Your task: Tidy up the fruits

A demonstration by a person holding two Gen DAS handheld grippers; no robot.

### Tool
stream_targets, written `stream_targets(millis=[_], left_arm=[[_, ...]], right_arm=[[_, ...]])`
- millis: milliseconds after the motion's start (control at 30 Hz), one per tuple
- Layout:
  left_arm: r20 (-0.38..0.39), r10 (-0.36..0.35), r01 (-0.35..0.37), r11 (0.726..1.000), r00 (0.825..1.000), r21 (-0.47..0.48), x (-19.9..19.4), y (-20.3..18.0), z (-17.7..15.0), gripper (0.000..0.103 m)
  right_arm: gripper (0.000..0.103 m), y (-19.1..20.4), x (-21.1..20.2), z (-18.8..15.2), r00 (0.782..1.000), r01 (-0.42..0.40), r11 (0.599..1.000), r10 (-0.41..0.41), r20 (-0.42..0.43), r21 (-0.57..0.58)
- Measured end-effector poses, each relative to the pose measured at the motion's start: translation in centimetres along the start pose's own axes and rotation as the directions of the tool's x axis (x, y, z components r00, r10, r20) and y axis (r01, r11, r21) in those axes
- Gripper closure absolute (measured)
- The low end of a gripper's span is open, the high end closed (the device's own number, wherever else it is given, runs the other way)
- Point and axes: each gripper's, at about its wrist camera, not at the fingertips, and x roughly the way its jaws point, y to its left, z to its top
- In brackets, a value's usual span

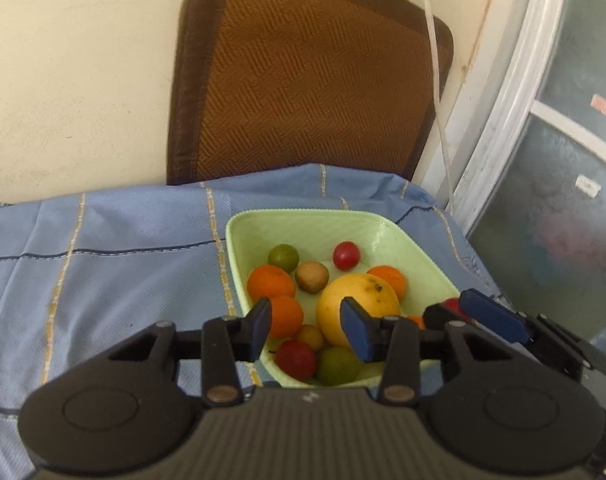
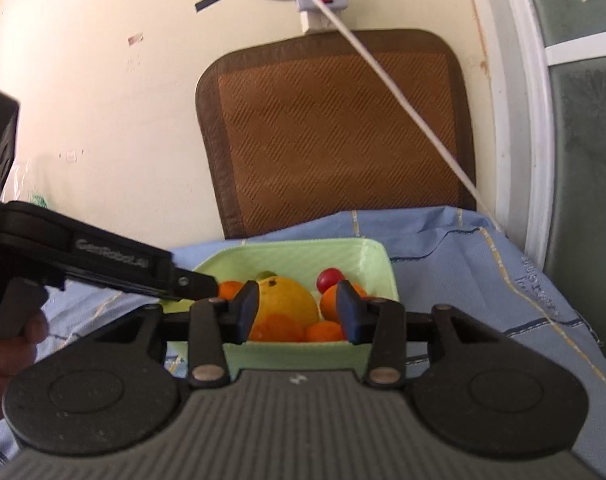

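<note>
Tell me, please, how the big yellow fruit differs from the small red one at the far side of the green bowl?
The yellow fruit is far larger than the red fruit, and has dark blemishes where the red one looks smooth and glossy. It sits mid-bowl among oranges; the red one lies apart. Both are round and rest inside the green bowl.

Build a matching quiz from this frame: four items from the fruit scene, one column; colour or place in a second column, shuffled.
Items:
1. bowl
2. biggest fruit
3. tablecloth
4. woven mat

Descriptions:
A. brown, standing against the wall
B. pale green, holding the fruit
C. yellow, round, inside the bowl
D. blue with thin stripes, under the bowl

Pairs: 1-B, 2-C, 3-D, 4-A
</note>
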Motion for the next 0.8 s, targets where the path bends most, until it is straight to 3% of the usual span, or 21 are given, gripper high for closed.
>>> stream_targets(millis=[200,367,500,533,600,700,733,767,800], left_arm=[[0.064,0.061,-0.06,0.998,0.996,-0.018,-5.2,1.1,-1.5,0.064],[0.036,0.167,-0.167,0.986,0.985,0.002,-8.1,1.5,-3.9,0.061],[-0.006,0.21,-0.21,0.978,0.978,-0.003,-9.9,2.2,-5.8,0.054],[-0.011,0.221,-0.221,0.975,0.975,-0.005,-10.4,2.4,-6.2,0.051],[-0.009,0.243,-0.243,0.97,0.97,-0.014,-11.1,2.7,-6.8,0.044],[-0.002,0.272,-0.272,0.962,0.962,-0.027,-12.3,3.3,-7.7,0.039],[0.002,0.286,-0.286,0.958,0.958,-0.027,-12.7,3.4,-8.1,0.033],[0.003,0.299,-0.299,0.954,0.954,-0.029,-13.0,3.6,-8.3,0.017],[0.008,0.312,-0.312,0.95,0.95,-0.034,-13.4,3.7,-8.6,0.01]], right_arm=[[0.058,-2.2,-1.1,0.4,0.994,0.058,0.989,-0.07,0.081,0.139],[0.058,-1.8,-1.3,0.1,0.987,0.123,0.984,-0.134,0.084,0.132],[0.057,-0.3,-3.2,-0.3,0.995,0.083,0.982,-0.092,0.046,0.172],[0.051,0.4,-3.8,-0.5,0.997,0.064,0.982,-0.072,0.036,0.18],[0.045,1.8,-5.1,-1.1,0.999,0.035,0.979,-0.038,0.014,0.202],[0.045,3.7,-6.1,-2.0,0.999,-0.008,0.97,0.018,-0.039,0.243],[0.045,4.3,-6.3,-2.3,0.998,-0.021,0.966,0.037,-0.059,0.257],[0.045,5.0,-6.4,-2.5,0.995,-0.032,0.961,0.057,-0.083,0.275],[0.045,5.5,-6.4,-2.7,0.992,-0.041,0.956,0.073,-0.102,0.29]])
